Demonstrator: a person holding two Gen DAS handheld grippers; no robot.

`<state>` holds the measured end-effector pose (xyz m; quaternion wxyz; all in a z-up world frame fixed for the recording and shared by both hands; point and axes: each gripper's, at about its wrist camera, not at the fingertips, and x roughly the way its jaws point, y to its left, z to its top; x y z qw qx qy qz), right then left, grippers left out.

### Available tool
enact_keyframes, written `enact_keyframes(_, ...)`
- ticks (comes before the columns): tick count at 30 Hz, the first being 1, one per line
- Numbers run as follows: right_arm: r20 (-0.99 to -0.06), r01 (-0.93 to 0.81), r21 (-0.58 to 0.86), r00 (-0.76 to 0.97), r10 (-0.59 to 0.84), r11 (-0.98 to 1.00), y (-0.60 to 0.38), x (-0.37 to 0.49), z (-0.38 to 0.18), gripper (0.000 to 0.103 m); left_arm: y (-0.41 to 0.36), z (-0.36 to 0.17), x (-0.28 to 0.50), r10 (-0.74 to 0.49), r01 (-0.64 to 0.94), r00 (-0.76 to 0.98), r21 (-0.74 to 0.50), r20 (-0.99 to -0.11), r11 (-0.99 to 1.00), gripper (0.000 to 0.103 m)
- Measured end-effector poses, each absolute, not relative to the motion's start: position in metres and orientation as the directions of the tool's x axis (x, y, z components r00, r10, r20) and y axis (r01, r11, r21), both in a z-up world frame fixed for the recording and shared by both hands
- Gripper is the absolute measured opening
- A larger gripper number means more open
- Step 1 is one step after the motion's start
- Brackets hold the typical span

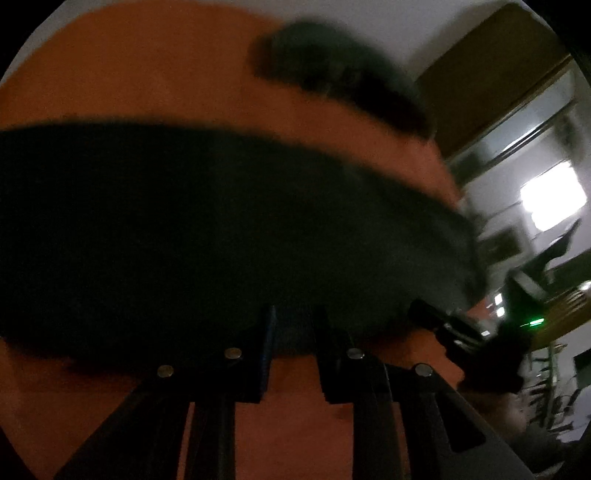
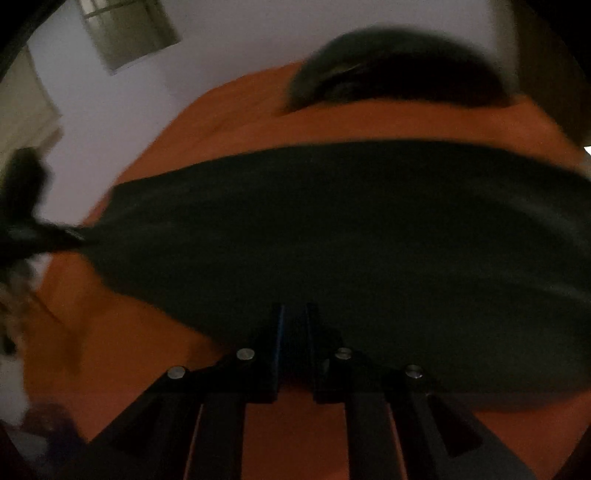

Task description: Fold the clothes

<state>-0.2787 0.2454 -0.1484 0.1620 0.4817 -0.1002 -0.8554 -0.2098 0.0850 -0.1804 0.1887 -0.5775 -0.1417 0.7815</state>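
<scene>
Surface: an orange cloth-covered bench [image 1: 147,74] carried everything.
Task garment: a dark green, flat, folded cloth garment [image 1: 221,221] lay across the middle of the bench, reaching almost edge to edge.
Second item: a dark, rumpled heap of clothing [image 1: 340,74] sat at the far edge, apart from the flat garment.
Containers: I could not make out any.
Left gripper [image 1: 293,325]: jaws parted and released, with only a gap between them, over the garment's near edge.
Right gripper [image 2: 293,321]: jaws narrowly parted; dark cloth lay under the tips, and I cannot tell whether any was pinched.
Left view only: bright window [image 1: 552,199] and the right gripper at the garment's right end.
Right view only: pale wall with a shuttered window [image 2: 129,33].
</scene>
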Motion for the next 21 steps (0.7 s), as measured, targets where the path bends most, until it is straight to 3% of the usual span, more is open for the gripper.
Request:
enact_keyframes(3, -0.821, 0.216, 0.336, -0.410, -0.398, -0.917, 0.222, -0.299, -0.168, 0.009, 0.091, -0.216, -0.213, 0.382, -0.117, -0.206, -0.365, -0.901, -0.924, 0.022)
enact_keyframes(4, -0.833, 0.226, 0.310, -0.404, -0.378, -0.924, 0.222, -0.305, -0.175, 0.002, 0.088, -0.224, -0.212, 0.360, -0.119, -0.204, -0.342, -0.910, -0.932, 0.015)
enact_keyframes(6, -0.832, 0.221, 0.319, -0.400, -0.384, -0.922, 0.232, -0.303, -0.181, 0.000, 0.073, -0.222, -0.210, 0.344, -0.108, -0.230, -0.327, -0.910, -0.939, 0.009)
enact_keyframes(11, -0.826, 0.168, 0.352, -0.407, -0.390, -0.921, 0.255, -0.290, -0.183, 0.000, -0.005, -0.209, -0.207, 0.070, 0.017, -0.317, -0.079, -0.946, -0.997, 0.009)
enact_keyframes(14, -0.837, 0.150, 0.334, -0.406, -0.366, -0.931, 0.249, -0.288, -0.183, 0.000, -0.055, -0.205, -0.202, 0.207, 0.125, -0.309, -0.255, -0.928, -0.959, 0.009)
enact_keyframes(21, -0.788, 0.316, 0.391, -0.371, -0.492, -0.864, 0.190, -0.311, -0.146, 0.001, -0.089, -0.182, -0.208, 0.178, 0.163, -0.371, -0.253, -0.911, -0.954, 0.009)
